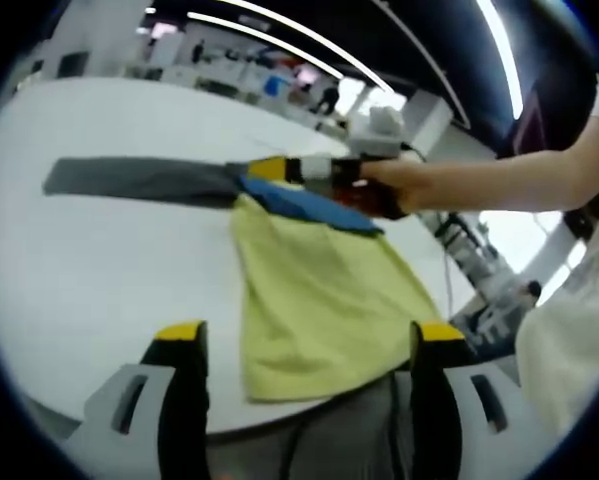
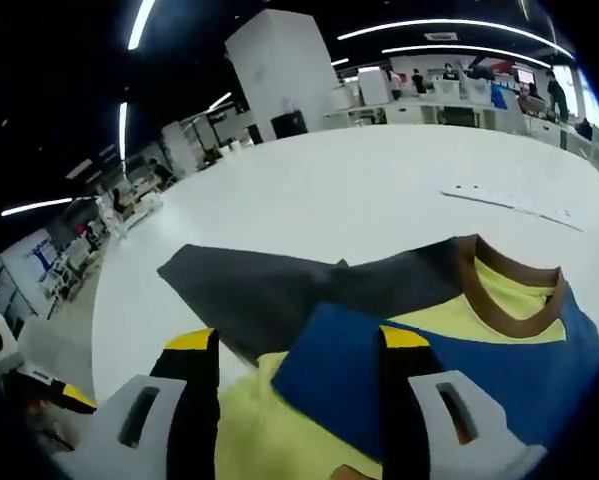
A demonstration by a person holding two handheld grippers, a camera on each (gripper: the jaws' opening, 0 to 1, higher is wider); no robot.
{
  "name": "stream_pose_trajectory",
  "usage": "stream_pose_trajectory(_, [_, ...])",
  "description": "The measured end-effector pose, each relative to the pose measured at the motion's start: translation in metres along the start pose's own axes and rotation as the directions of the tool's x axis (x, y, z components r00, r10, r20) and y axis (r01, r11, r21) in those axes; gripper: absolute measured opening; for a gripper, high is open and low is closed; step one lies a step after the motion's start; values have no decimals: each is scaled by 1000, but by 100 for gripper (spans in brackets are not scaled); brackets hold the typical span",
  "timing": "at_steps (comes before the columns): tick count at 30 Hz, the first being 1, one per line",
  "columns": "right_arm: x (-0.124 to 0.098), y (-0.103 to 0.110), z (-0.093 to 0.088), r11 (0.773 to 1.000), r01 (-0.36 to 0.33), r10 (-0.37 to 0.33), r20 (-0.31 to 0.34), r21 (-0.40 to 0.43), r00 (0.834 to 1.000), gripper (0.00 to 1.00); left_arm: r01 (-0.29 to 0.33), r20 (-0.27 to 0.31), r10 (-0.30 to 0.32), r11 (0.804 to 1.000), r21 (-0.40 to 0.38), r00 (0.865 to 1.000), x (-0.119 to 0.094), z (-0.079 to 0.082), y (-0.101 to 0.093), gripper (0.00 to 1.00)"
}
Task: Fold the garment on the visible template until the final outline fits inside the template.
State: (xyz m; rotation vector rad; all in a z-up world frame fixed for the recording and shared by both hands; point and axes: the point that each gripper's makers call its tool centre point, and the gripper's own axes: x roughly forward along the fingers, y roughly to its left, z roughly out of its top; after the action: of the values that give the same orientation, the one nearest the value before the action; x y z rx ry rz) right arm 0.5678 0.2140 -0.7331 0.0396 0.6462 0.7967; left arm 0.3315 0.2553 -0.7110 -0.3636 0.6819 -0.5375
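In the left gripper view my left tongs [image 1: 304,345] stand wide apart with nothing between them, hovering near the desk's front edge over the hem of the pale yellow cloth shirt with blue shoulders and grey sleeves [image 1: 319,300], which lies flat on the round white desk [image 1: 89,270]. Its long axis runs away from me toward the collar, and one grey sleeve [image 1: 139,178] stretches out sideways, well off to the left. The right tongs [image 1: 279,168], held in a hand [image 1: 399,185], come in at the shoulder, so they are plainly nearer that sleeve; I cannot tell whether they pinch cloth. In the right gripper view the right tongs [image 2: 294,345] are spread wide just above the blue shoulder [image 2: 349,370], the grey sleeve [image 2: 249,290] fanning ahead and left, the brown collar [image 2: 499,300] to the right. I can make out no template outline, and the hem is cut off here.
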Motion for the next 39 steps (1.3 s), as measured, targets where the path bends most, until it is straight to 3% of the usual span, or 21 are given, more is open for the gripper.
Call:
stream_pose_trajectory(7, [-6,-3,8,996,21,-18,29,-86,999,99,4,-2,-4,1000,7,1000,0,0,-1,79])
stream_pose_trajectory(16, [-22,0,7,997,15,-12,37,-80,999,99,10,-14,-10,1000,26,1000,1,-2,-4,79])
stream_pose_trajectory(32, [-75,-11,11,998,51,-47,91,-47,995,96,39,-52,-35,997,70,998,2,-8,-14,79])
stream_pose_trajectory(39, [-103,-13,1,997,56,-51,99,-44,994,94,48,-63,-43,996,78,997,2,-9,-16,80])
